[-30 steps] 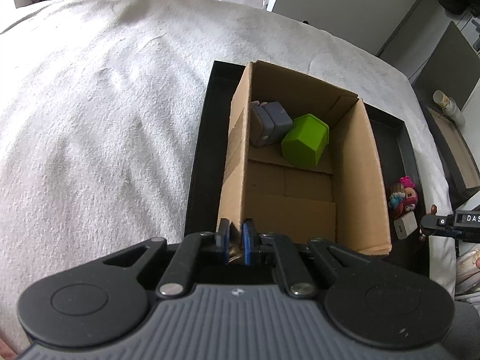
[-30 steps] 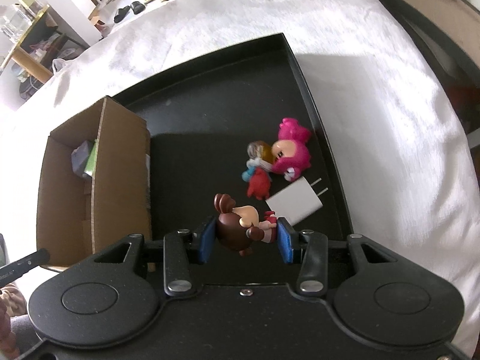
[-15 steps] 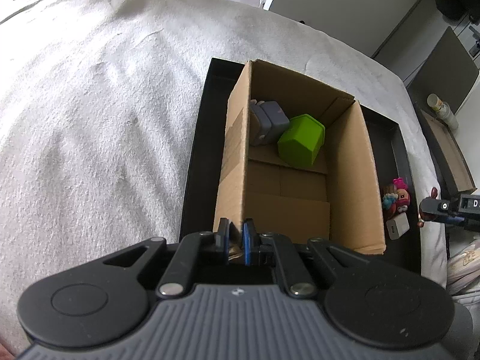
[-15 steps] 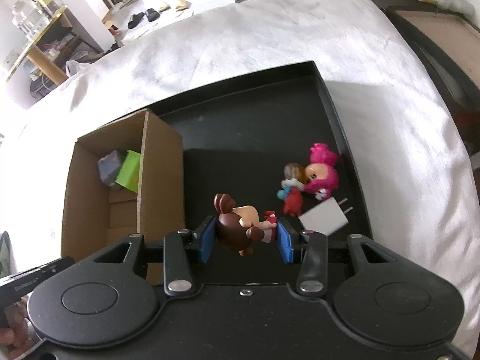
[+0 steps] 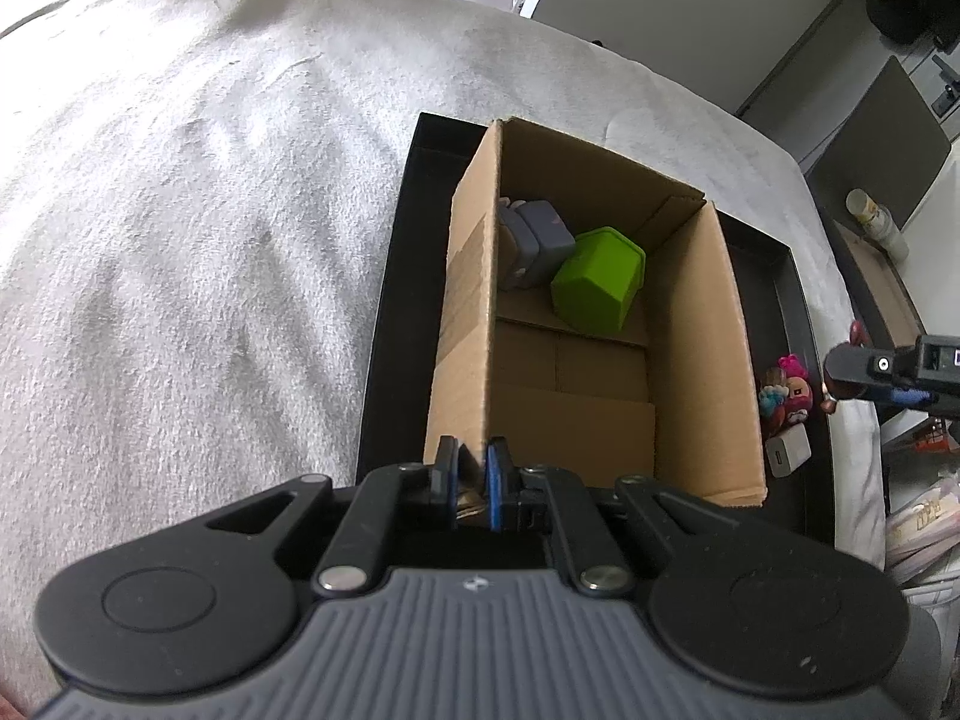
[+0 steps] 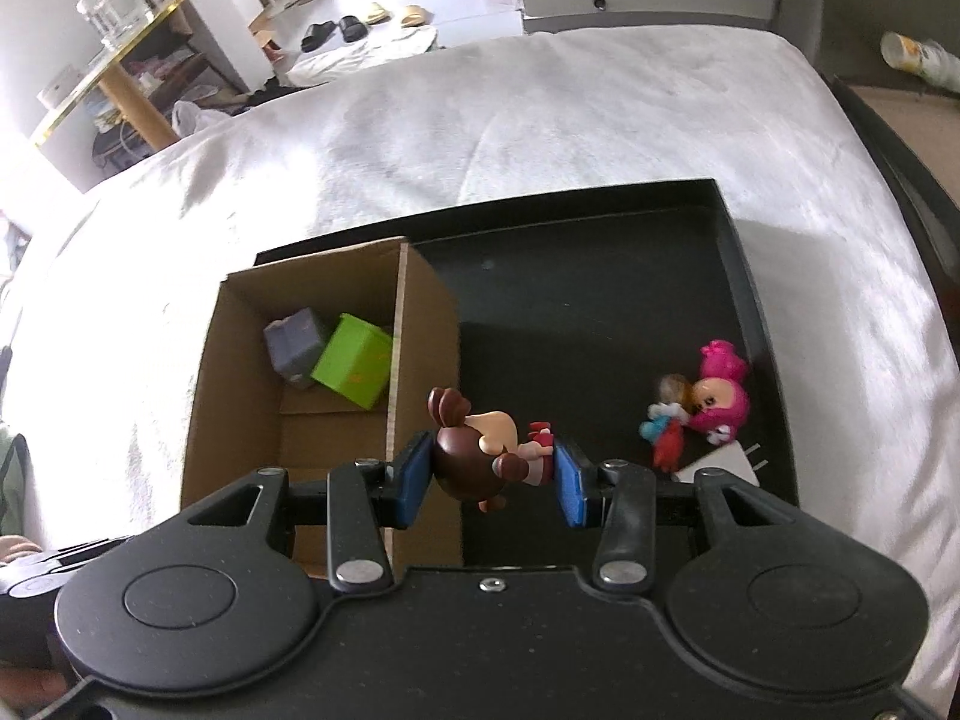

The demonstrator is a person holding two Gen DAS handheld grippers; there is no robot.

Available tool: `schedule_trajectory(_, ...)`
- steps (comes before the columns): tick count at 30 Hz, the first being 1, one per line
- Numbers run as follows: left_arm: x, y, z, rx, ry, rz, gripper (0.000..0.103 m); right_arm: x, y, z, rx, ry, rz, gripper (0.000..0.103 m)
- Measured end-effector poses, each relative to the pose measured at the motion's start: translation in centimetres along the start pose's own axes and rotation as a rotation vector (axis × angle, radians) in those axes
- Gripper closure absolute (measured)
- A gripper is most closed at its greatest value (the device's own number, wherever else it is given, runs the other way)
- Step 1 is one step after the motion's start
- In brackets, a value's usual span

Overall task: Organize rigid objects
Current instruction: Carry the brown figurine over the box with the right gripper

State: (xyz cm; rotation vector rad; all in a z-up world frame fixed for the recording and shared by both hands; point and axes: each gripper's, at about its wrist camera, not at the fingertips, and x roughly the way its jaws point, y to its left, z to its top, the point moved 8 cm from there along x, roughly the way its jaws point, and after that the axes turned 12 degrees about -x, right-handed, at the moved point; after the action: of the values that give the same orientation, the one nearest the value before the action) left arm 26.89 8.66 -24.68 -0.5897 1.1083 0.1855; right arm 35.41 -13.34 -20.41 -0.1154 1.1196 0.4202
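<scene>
A: Right gripper (image 6: 491, 468) has its blue pads partly apart, clamped on a small brown-haired figurine (image 6: 480, 450) lying sideways between them. It hangs above the black tray (image 6: 600, 276), just right of the cardboard box (image 6: 420, 324) wall.

B: Left gripper (image 5: 471, 474)?

A: Nearly closed, pinching the near left corner of the box wall between its pads (a thin edge of cardboard shows in the gap). The box itself sits in the left part of the tray.

B: Box contents?

A: Two items at the far end: a grey block (image 6: 295, 341) against the left wall and a green house-shaped block (image 6: 354, 361) touching it on the right. The near half of the box floor is bare cardboard.

B: Still loose on the tray?

A: Near its right wall, a pink-haired doll (image 6: 720, 396), a smaller figure in blue and red (image 6: 663, 432) pressed against it, and a white charger plug (image 6: 729, 461) just beside them on the near side, prongs pointing right. All three sit well apart from the box.

B: Surroundings?

A: Tray rests on a white fuzzy blanket (image 5: 198, 198). From the left wrist view, the right gripper's tip shows at the right edge, above the tray's right rim. Sandals (image 6: 360, 21) lie on the floor far behind.
</scene>
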Motion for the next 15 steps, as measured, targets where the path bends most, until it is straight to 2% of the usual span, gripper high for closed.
schedule_trajectory(15,-0.1,0.4,0.0,-0.015,0.012,-0.046,0.094,0.2,6.1,1.6,-0.114,-0.01,0.029,0.06)
